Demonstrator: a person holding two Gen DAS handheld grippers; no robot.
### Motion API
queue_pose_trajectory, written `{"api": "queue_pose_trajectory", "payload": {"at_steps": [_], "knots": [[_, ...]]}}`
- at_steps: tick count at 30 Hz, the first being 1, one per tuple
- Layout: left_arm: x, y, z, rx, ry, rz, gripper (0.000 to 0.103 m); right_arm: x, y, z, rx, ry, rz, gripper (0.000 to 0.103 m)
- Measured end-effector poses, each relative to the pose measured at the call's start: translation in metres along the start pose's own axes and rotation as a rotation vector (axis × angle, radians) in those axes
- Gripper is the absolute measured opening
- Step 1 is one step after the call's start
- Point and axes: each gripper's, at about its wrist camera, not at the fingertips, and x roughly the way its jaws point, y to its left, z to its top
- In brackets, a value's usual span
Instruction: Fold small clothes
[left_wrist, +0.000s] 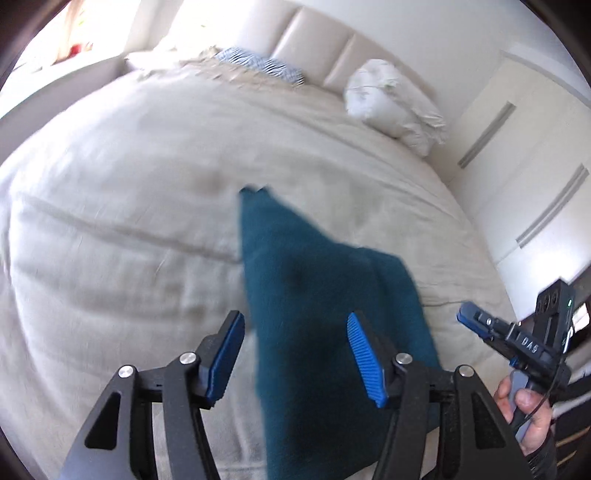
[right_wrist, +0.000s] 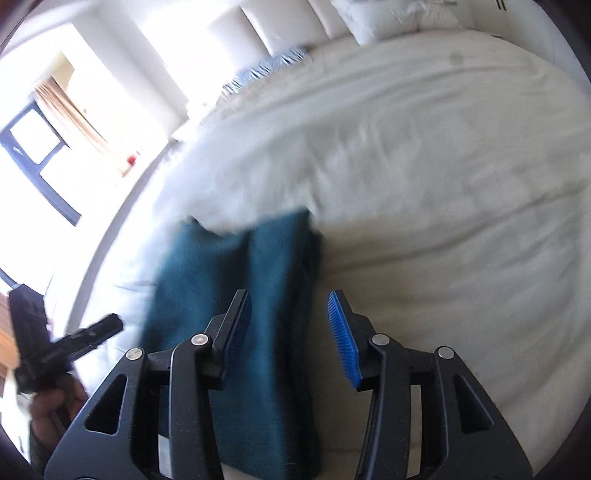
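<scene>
Teal, soft and light, the folded cloth (left_wrist: 314, 295) is judged best pinched at 1 corner, while left gripper (left_wrist: 295, 358) and right gripper (right_wrist: 291, 339) are held apart, unclamped.

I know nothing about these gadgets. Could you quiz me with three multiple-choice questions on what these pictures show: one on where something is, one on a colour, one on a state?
1. Where does the cloth lie?
A. on the bed
B. on a chair
C. on the floor

2. What colour is the cloth?
A. red
B. dark teal
C. yellow

3. How do the left gripper's jaws stand?
A. clamped on the white pillow
B. shut on nothing
C. apart, pads off the cloth

Answers:
1 A: the beige bedcover lies all around it.
2 B: both views show blue-green.
3 C: both blue pads stand clear either side of the cloth.
</scene>
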Motion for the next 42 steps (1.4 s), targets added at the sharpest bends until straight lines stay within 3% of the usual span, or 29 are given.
{"api": "queue_pose_trajectory", "payload": {"at_steps": [3, 6, 11, 18, 23, 29, 33, 37, 42], "knots": [[0.016, -0.02, 0.008, 0.069, 0.015, -0.012, 0.061, 0.007, 0.019, 0.004, -0.05, 0.014, 0.084, 0.043], [0.041, -0.026, 0.011, 0.091, 0.054, 0.003, 0.061, 0.031, 0.022, 0.002, -0.054, 0.067, 0.09, 0.043], [0.069, -0.028, 0.001, 0.119, 0.111, 0.027, 0.061, 0.065, -0.005, -0.014, 0.026, 0.14, 0.068, 0.041], [0.086, -0.028, -0.007, 0.177, 0.109, 0.022, 0.061, 0.081, -0.035, -0.023, 0.061, 0.14, 0.131, 0.04], [0.086, -0.03, -0.019, 0.235, 0.063, 0.034, 0.062, 0.08, -0.05, -0.03, 0.08, 0.113, 0.195, 0.039], [0.072, -0.028, -0.016, 0.183, 0.06, 0.021, 0.063, 0.053, -0.037, -0.026, 0.08, 0.084, 0.177, 0.041], [0.055, -0.028, -0.022, 0.148, 0.03, 0.019, 0.063, 0.03, -0.028, -0.03, 0.061, 0.079, 0.219, 0.042], [0.053, -0.03, -0.033, 0.164, 0.019, 0.032, 0.064, 0.042, -0.031, -0.051, 0.038, 0.154, 0.155, 0.044], [0.052, -0.033, -0.035, 0.187, 0.016, 0.05, 0.066, 0.038, -0.034, -0.056, 0.054, 0.143, 0.138, 0.044]]}}
